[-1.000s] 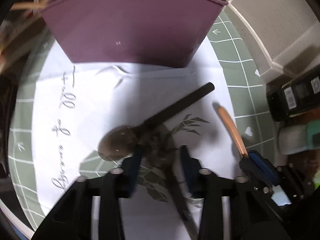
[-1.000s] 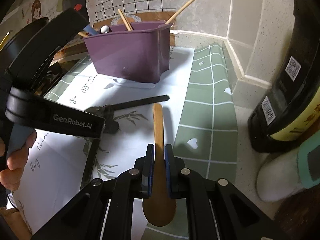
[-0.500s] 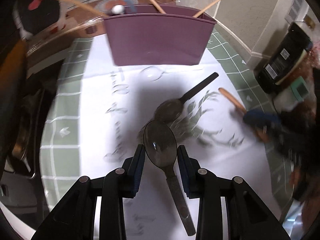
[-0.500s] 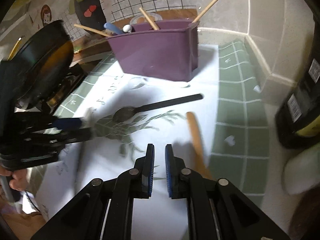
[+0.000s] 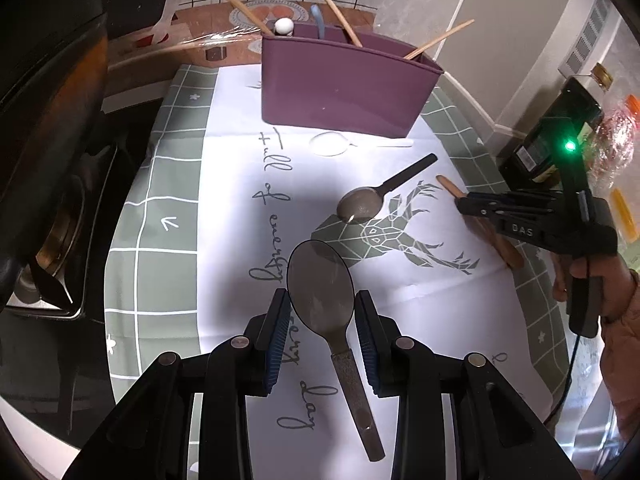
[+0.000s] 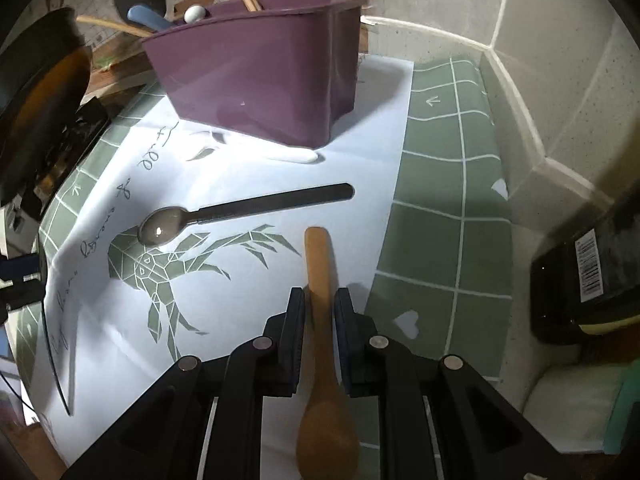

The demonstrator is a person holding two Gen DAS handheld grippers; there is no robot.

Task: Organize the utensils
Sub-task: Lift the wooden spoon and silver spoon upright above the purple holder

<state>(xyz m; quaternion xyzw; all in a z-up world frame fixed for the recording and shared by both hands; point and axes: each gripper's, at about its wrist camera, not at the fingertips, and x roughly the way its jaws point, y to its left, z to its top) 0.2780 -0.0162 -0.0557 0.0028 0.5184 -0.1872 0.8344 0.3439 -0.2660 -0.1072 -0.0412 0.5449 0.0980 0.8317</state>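
Note:
My left gripper is shut on a large dark metal spoon, bowl forward, held above the mat. My right gripper is shut on a wooden spoon, handle forward, low over the mat; it also shows in the left wrist view. A black-handled spoon lies on the white deer-print mat. A white plastic spoon lies by the purple utensil holder, which holds chopsticks and other utensils.
A dark pan sits at the left. A dark bottle and packages stand at the right by the tiled wall. The green grid mat runs to the wall corner.
My left gripper has lifted the large spoon off the mat and pulled back. My right gripper let go of the wooden spoon half a second ago and has closed on it again.

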